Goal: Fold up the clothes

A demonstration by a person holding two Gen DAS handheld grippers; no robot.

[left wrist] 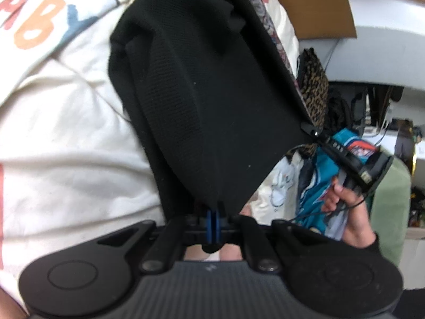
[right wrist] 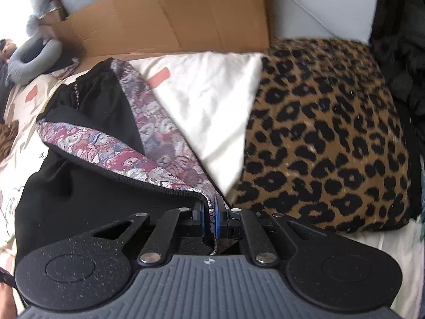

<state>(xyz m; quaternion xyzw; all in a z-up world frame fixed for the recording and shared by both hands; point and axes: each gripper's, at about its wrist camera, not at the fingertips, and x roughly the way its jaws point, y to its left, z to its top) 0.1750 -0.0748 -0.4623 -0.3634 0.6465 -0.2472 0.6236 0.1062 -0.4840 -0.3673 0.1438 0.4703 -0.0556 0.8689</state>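
You are holding the black garment [left wrist: 212, 93] up between your two tools, above a bed covered in a cream sheet [left wrist: 66, 133]. Your left tool [left wrist: 213, 212] is sitting closed, its blue pads pinching the lower hem of the black fabric, which is hanging straight ahead of the camera and filling the middle of the left wrist view. Further along the same edge, to the right in that view, your right tool [left wrist: 309, 129] is gripping another corner of the garment, with your hand [left wrist: 342, 199] wrapped around its handle.

In the right wrist view, your right tool [right wrist: 211, 212] is likewise standing nearly closed, its pads clamping a thin edge where the black cloth [right wrist: 79, 186] is meeting its floral patterned lining [right wrist: 148, 156] in reds, purples and greys. The garment is spreading away from the pads to the left and ahead, folded open so the lining is showing in two bands. Just beside the tool on the right, a leopard-print cushion [right wrist: 326, 133] is lying on the bed, and a white pillow [right wrist: 207, 101] is sitting between it and the garment. A flattened cardboard box [right wrist: 170, 21] is leaning behind them.

On the sheet, large printed letters [left wrist: 34, 18] are reading "A B" in pink and orange, followed by a blue letter that looks like "Y". Small white characters are showing on the right tool's body, too blurred to read.
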